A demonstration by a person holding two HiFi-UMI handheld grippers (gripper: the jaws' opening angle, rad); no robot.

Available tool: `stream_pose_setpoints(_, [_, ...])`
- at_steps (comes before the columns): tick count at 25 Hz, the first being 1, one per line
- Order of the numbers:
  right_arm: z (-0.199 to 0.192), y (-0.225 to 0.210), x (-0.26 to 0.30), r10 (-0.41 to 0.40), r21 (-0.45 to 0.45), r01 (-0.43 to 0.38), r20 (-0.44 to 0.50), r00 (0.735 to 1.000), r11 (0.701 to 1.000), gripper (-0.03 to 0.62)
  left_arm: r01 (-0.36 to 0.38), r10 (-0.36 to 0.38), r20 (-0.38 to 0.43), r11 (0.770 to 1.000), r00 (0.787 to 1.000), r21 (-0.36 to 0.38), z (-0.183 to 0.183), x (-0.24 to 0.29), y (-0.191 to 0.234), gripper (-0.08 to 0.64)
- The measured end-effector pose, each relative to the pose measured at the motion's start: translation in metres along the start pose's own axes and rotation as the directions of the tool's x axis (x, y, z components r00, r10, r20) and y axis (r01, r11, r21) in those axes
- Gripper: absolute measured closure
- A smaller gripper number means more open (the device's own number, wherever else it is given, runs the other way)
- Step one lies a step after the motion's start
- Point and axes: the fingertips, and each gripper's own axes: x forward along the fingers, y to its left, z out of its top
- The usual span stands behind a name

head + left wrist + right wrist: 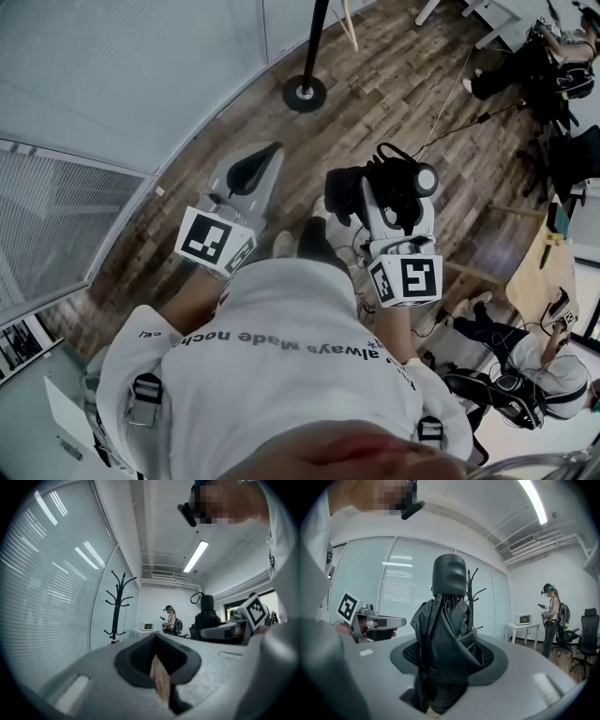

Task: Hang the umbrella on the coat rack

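Carriage stage: the umbrella is in hand but not yet hung, and the coat rack is well apart, ahead.

Floor (375,84): wood planks, matt and streaked. It carries the rack at its edge along the blind-covered wall.

Coat rack (119,606): a slim black pole on a round disc base, with upcurved hooks in tiers.

Umbrella (447,620): folded, with dark slack fabric in soft pleats below a smooth rounded cap. A thin loop shows at its far end in the head view.

Right claw (440,677): the jaws hold the umbrella about its bundled middle, pointing roughly level.

Left claw (157,667): grey and smooth, with narrow jaws and nothing between them.

The next move probably calls for walking closer, raising the umbrella and slipping the loop over a hook.
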Motion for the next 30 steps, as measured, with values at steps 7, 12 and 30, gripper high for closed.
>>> stream_pose_setpoints(7, [-0.006,-0.054,0.052,0.01,-0.003,-0.01,0.008,1.0,1.0,0.359,-0.012,0.012,-0.002,1.0,1.0,0.006,-0.009,0.068,0.023,0.558])
stream_pose_setpoints(12, [0.007,-0.108,0.077,0.019,-0.013,-0.018,0.021,1.0,1.0,0.359,-0.017,0.017,-0.004,1.0,1.0,0.016,-0.002,0.129,0.025,0.56])
stream_pose_setpoints(30, [0.015,-0.27,0.162,0.052,-0.016,-0.052,0.005,0.999,0.999,0.359,-0.07,0.07,-0.041,0.998,0.997,0.003,-0.008,0.304,0.046,0.558])
